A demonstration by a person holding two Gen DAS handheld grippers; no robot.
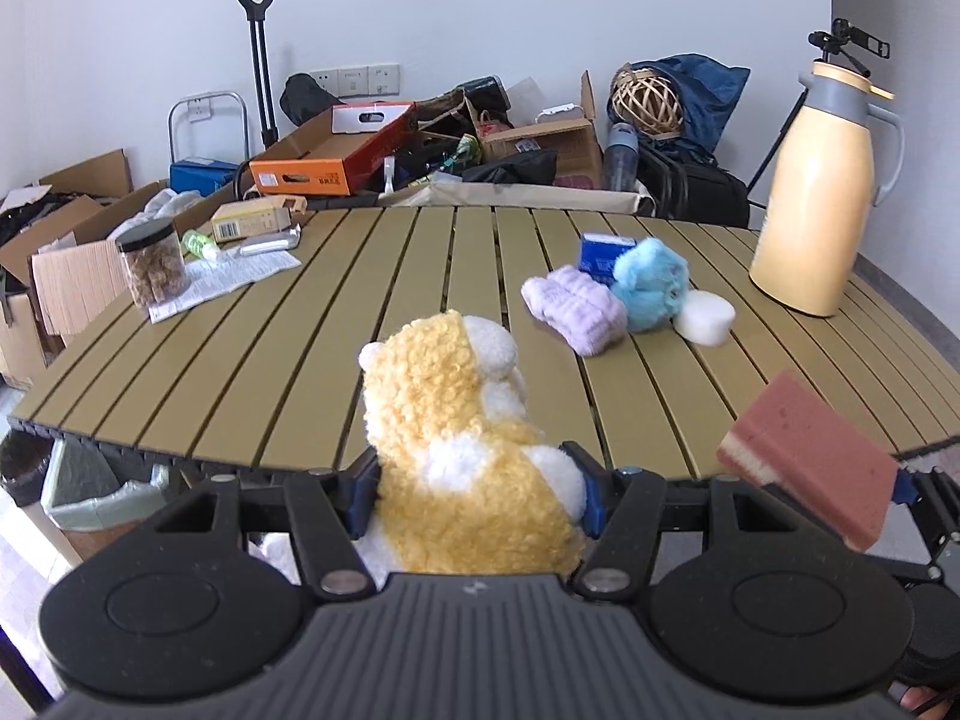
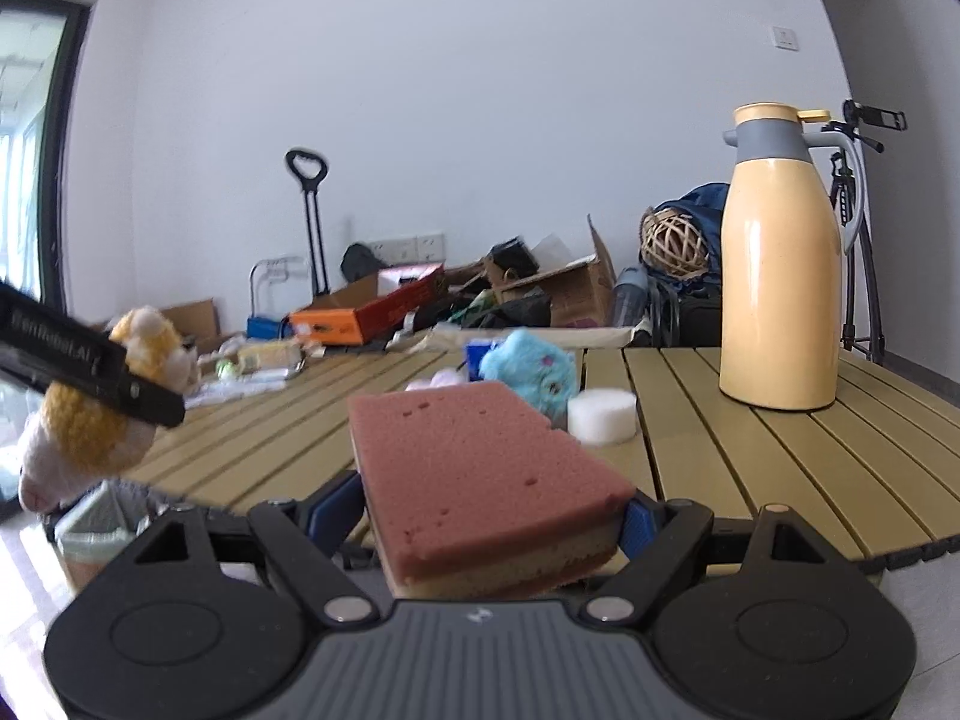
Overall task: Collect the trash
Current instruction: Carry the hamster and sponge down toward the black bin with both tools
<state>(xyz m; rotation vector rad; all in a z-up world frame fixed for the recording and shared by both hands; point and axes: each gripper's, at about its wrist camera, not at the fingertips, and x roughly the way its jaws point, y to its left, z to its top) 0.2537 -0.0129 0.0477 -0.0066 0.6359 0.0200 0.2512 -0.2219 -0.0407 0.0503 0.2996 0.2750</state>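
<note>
We found both tools loaded. The left gripper (image 1: 474,495) was clamped on a yellow-and-white plush toy (image 1: 462,450), jaws drawn in against its soft flanks, held just short of the near edge of the table (image 1: 300,360). The right gripper (image 2: 495,519) was closed on a pink sponge (image 2: 474,474), gripped across its rear end with most of its length projecting forward unsupported.

Risks, in our judgement: the plush was compressible and could work loose if the clamp relaxed. The sponge, held at one end, could pivot or slip out during a swing. The two tools were close together, the left one crossing the right camera's view, so a collision between them was possible. The bin (image 1: 96,492) lined with a pale bag stood on the floor below the table's left near corner; a release from the present position would have missed it, since neither item appeared to be over its opening.

The surface was an olive slatted tabletop with gaps between slats. On it remained a lilac cloth (image 1: 576,309), a blue plush (image 1: 651,285), a white foam puck (image 1: 705,315), a blue carton (image 1: 603,255), a lidded jar (image 1: 151,267) on printed paper, and a tall cream thermos jug (image 1: 816,192). Beyond it, cardboard boxes and bags crowded a white wall.
</note>
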